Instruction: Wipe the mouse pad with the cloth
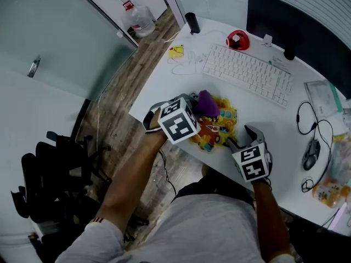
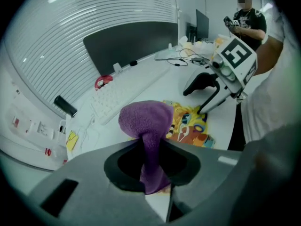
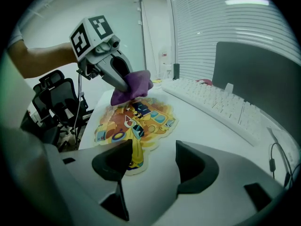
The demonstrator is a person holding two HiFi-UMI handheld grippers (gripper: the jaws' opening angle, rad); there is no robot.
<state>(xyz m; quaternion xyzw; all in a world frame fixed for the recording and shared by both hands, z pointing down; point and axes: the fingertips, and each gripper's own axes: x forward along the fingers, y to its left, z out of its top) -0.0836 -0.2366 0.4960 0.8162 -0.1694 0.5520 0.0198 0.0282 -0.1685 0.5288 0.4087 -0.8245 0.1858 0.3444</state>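
A white worktop stands over a wood-look floor in an office, with a white keyboard before a dark monitor, a black mouse off to the right and a black office chair on the floor to the left. Near the worktop's front edge lies the mouse pad – an irregular, cartoon-printed sheet in yellow and orange. The left gripper has its jaws closed tight on a purple cloth, which bulges out beyond the jaw tips as a rounded wad and sits down on the pad's far left part. The right gripper has its jaws spread wide with nothing between them – it is at the pad's near edge, one jaw tip over the printed border, just beside the left gripper; whether it touches the pad cannot be told.
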